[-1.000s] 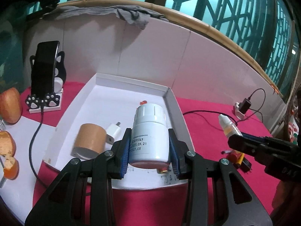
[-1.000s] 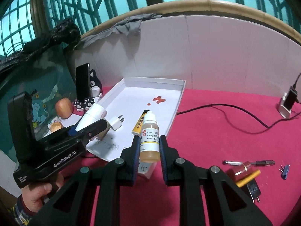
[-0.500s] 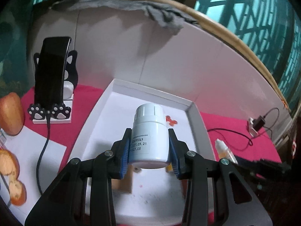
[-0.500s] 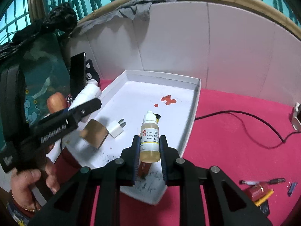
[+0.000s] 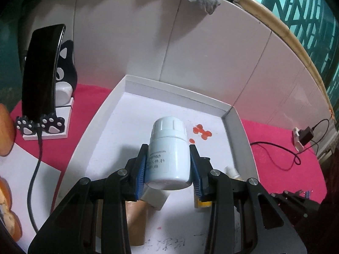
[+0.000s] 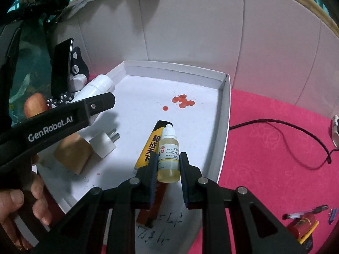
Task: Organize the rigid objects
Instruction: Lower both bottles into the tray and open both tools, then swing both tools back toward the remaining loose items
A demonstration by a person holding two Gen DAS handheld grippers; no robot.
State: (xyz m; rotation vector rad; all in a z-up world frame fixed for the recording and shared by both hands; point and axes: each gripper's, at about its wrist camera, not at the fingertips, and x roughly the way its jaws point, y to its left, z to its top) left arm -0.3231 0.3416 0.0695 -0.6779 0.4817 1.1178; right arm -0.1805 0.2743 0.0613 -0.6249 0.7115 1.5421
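Both grippers point down and forward, left gripper clamped on a white bottle, right gripper pinching a small dropper bottle. Bare hand grips the left handle.

Counted across both wrist views, there were one white tray, one white pill bottle between the left jaws, one dropper bottle between the right jaws, one plug adapter, one yellow tube, one cardboard roll and one pen.
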